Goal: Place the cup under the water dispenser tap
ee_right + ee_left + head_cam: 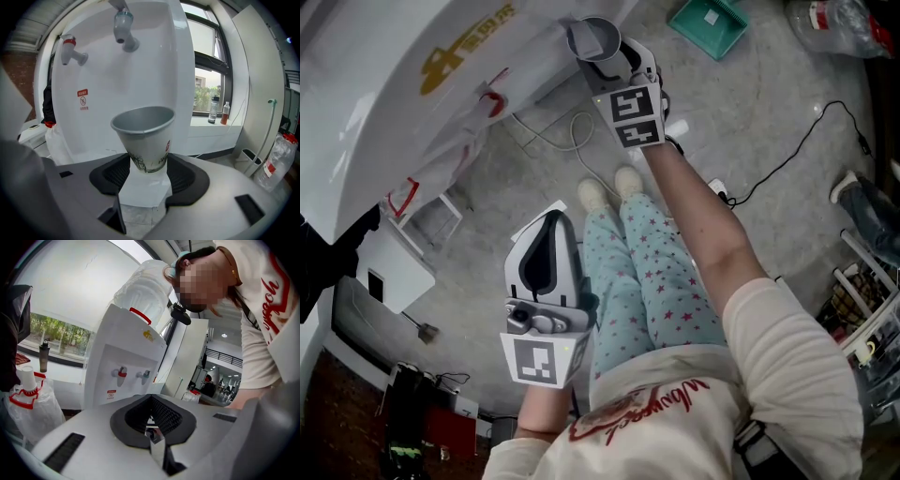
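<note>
Up against the front of the water dispenser (140, 84) there is one paper cup (145, 136). It stands upright with its long axis vertical, the wide mouth up and the narrow base down, leaning only slightly. The inside looks empty and grey. The right gripper (149, 171) holds it low down, with both dark pads pressed against the base from either side.

The dispenser has two taps. The blue tap (123, 26) sits above the cup and a little to the left of its mouth, well clear of the rim. The red tap (70, 49) is further left, and a small red sticker (83, 100) is on the panel below it. From the head view, the cup (598, 39) is at the end of the outstretched right arm, close to the white dispenser body (412, 84).

The left gripper (546, 253) is held back by the person's waist, well away from the dispenser. Seen in its own view, its jaws (152, 416) are closed together with nothing between them, and both taps show beyond them.

Two bottles (213, 110) stand side by side on a window sill (220, 123) to the right of the dispenser. On the floor (750, 103) lie one black cable (787, 159) and one green dustpan (710, 23). The person wears star-patterned trousers (647, 272).
</note>
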Motion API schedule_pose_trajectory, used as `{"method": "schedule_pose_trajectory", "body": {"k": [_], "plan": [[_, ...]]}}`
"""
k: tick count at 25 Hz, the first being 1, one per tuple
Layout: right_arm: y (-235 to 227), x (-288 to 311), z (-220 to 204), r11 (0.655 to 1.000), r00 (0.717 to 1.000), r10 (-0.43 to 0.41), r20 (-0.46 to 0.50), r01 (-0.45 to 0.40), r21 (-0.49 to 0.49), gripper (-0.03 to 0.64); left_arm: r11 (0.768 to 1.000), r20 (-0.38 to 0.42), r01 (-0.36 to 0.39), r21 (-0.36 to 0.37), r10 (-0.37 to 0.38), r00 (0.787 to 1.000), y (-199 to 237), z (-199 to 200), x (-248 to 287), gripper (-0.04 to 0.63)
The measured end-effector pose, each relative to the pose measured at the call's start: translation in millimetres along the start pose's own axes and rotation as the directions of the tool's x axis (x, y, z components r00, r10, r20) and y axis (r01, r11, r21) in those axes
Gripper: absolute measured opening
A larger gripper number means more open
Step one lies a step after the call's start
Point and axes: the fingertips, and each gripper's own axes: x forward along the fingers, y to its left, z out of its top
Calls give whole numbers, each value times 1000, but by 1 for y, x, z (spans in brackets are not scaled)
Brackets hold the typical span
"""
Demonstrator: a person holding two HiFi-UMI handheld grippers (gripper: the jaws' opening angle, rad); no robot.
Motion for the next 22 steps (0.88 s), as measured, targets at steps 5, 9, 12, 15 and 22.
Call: {"method": "schedule_pose_trajectory", "body": {"k": [5,9,12,15,22], "plan": [[-1,5,-10,1000,999,-1,-34,2,22,262,1000,-14,-3,-5,3,1000,0,-2,1,20],[-1,8,-18,999,997,2,-71,1,36,262,1000,-2,-20,-15,20,1000,8,0,2,20],[0,12,-23,1000,995,12,-98,-11,16,262,999,-17,-42,2,42,999,14,0,1,20],[0,14,-28,1000,993,18,-119,-16,12,262,999,-22,-49,17,49,999,16,0,0,20],[1,17,-32,999,991,16,-130,-10,43,262,999,-31,-47,16,47,998,14,-5,0,20]]}}
